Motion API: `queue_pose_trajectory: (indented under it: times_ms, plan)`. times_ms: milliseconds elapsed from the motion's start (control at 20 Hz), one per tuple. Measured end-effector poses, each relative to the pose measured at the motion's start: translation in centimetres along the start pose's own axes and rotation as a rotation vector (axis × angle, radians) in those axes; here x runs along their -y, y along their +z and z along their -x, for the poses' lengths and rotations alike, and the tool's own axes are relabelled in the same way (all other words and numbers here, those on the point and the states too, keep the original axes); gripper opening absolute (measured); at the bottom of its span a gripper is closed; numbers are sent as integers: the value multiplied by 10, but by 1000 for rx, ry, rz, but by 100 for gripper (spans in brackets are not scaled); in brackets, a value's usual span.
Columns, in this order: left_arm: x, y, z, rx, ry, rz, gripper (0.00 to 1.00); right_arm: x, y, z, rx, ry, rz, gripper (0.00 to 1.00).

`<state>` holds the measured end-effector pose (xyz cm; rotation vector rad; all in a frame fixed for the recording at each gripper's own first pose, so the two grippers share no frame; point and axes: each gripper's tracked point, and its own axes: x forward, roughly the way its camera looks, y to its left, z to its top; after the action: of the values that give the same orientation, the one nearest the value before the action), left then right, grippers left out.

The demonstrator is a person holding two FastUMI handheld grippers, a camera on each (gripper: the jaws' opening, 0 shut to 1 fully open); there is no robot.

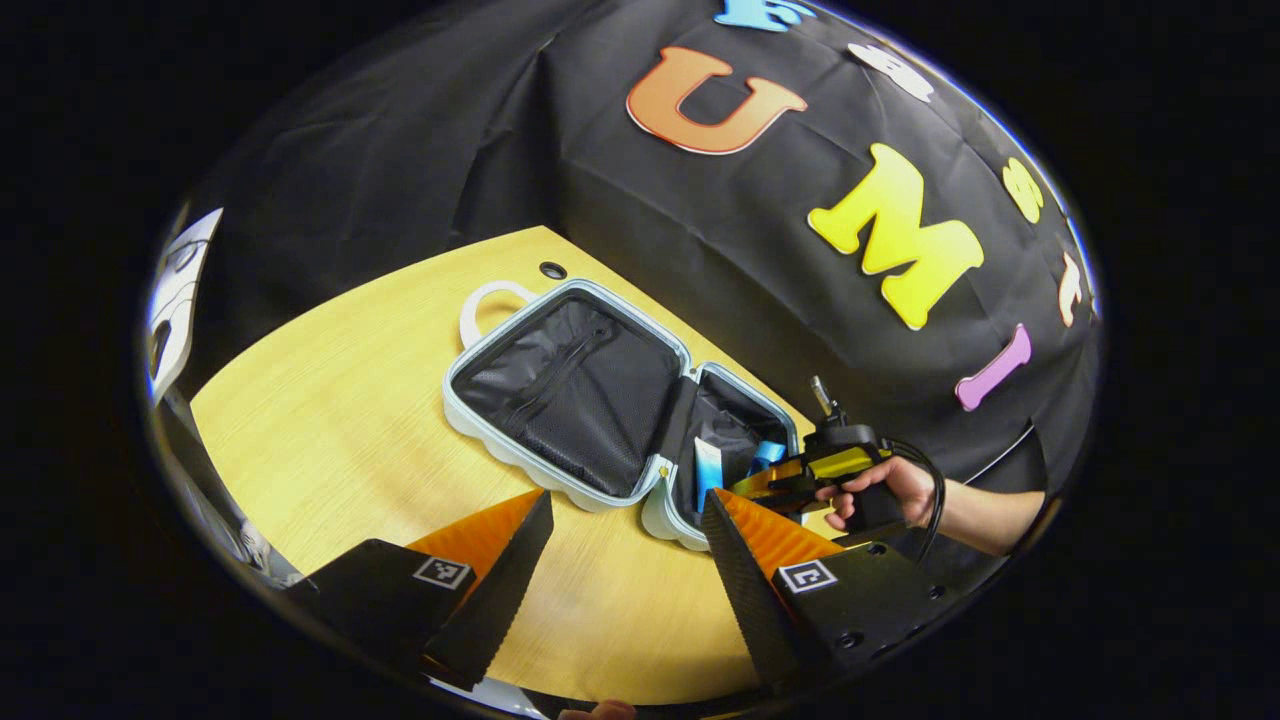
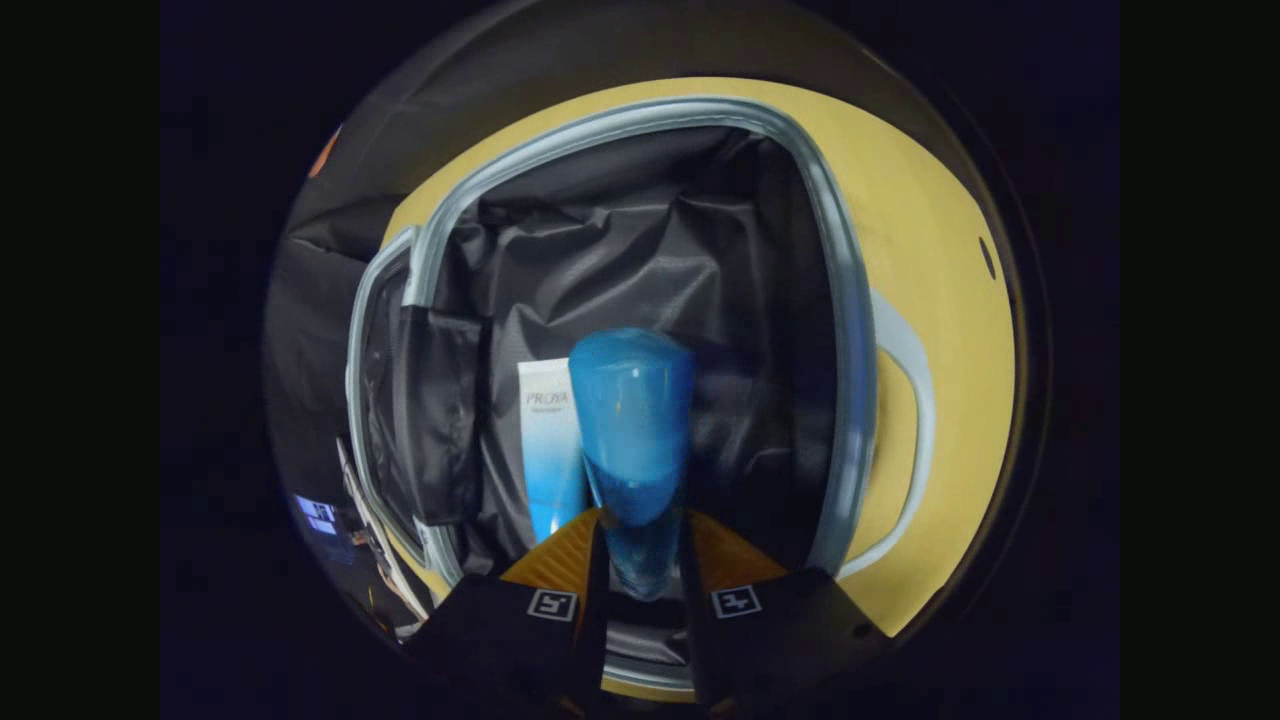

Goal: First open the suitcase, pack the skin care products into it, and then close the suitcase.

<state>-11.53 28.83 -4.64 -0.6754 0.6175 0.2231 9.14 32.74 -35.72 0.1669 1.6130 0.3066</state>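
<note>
Suitcase (image 1: 575, 400) lying open on the yellow surface (image 1: 330, 400), lid flat, dark lining showing; right gripper (image 2: 640, 545) reaching into the smaller half, jaws clamped on a blue bottle (image 2: 632, 430) held over the lining; white-and-blue tube (image 2: 548, 440) just beside it, seemingly resting on the lining, hard to tell; left gripper (image 1: 625, 515) hovering near the case's front edge, jaws spread wide, holding nothing; hand (image 1: 890, 490) gripping the right tool's handle.

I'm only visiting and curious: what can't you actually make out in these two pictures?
- Right gripper view: the blue bottle hides part of the white tube and the suitcase lining beyond it.
- Left gripper view: the right gripper covers the bottle, and the suitcase's far half is too small to read.
</note>
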Motion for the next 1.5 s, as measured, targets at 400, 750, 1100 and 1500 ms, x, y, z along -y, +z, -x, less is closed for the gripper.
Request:
queue_pose_trajectory:
  times_ms: [400, 750, 1100, 1500]
  plan:
    - [-28, 27, -13, 29, 55, -50, 96, -6, -2, 11, 27, 14, -33, 47]
    - [-97, 87, -63, 89, 88, -145, 96, 10, -43, 79, 161, 94, 140, 69]
    - [-169, 121, -138, 18, 129, -81, 96, 31, -72, 193, 565, 193, 380, 70]
    - [-196, 136, -196, 7, 98, 67, 88, 118, -90, 226, 672, 12, 359, 70]
